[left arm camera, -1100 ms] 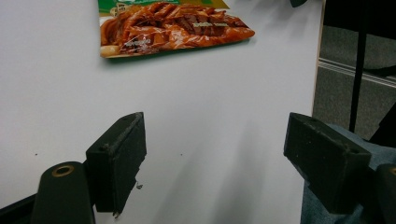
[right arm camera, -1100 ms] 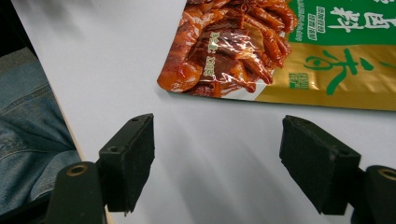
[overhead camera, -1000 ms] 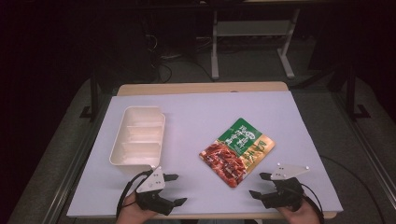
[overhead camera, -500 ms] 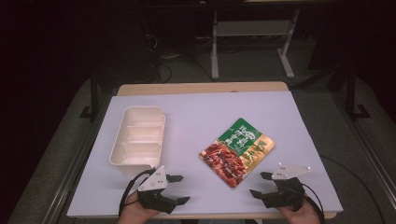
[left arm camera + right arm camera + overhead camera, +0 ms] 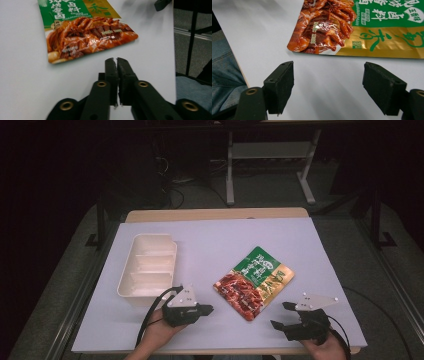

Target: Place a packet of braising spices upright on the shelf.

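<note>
White desk [image 5: 210, 235], cream divided tray [image 5: 148, 270] at left, green-and-red food packet [image 5: 254, 281] lying flat mid-desk, left gripper [image 5: 207, 309] jaws closed, empty, right gripper [image 5: 281, 315] jaws wide open.

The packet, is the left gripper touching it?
Apart. In the left gripper view, bare table shows between the shut tips of the left gripper and the packet. The high view also shows a gap between them.
</note>
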Demonstrator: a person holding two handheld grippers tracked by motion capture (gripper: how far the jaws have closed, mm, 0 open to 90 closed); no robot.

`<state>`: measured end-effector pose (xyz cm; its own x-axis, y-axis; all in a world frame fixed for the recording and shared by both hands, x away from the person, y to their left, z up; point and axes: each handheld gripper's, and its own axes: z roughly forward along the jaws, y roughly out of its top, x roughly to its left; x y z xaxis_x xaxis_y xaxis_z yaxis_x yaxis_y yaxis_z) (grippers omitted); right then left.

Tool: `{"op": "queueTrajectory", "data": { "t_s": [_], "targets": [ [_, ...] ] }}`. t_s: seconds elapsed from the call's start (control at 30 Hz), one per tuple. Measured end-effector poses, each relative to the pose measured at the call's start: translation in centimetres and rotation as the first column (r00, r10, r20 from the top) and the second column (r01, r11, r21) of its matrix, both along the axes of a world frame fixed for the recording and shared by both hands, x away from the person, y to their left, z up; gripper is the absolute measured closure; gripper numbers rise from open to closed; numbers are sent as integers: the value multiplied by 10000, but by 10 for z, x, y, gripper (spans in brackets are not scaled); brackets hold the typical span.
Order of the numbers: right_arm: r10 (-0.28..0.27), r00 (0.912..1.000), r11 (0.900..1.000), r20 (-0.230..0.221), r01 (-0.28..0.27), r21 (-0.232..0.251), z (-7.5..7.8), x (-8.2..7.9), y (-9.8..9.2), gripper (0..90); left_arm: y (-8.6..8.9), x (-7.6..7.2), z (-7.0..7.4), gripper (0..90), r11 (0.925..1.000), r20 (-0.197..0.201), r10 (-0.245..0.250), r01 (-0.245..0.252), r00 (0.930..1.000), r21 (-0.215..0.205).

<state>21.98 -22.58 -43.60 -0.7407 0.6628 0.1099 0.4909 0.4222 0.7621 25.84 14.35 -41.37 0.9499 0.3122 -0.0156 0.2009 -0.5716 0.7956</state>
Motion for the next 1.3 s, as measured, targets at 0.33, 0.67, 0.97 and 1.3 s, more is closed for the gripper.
{"op": "queueTrajectory", "data": {
  "t_s": [0.33,0.67,0.97,1.3],
  "targets": [
    [-532,9982,9981,263,540,-308,2,2,-2,249,-34,37,3,900,9988,64,141,-144,9999,468],
    [-1271,9916,9903,231,1282,-544,2,12,-9,257,-58,68,-10,900,9932,-344,596,-558,9976,1024],
    [-1526,9882,9866,153,1533,-558,1,17,-14,257,-68,76,-26,900,9836,-1079,1077,-902,9883,1561],
    [-1777,9840,9832,107,1780,-403,0,19,-18,235,-70,76,-28,900,9768,-1368,1308,-1040,9819,1872]
  ]
}}
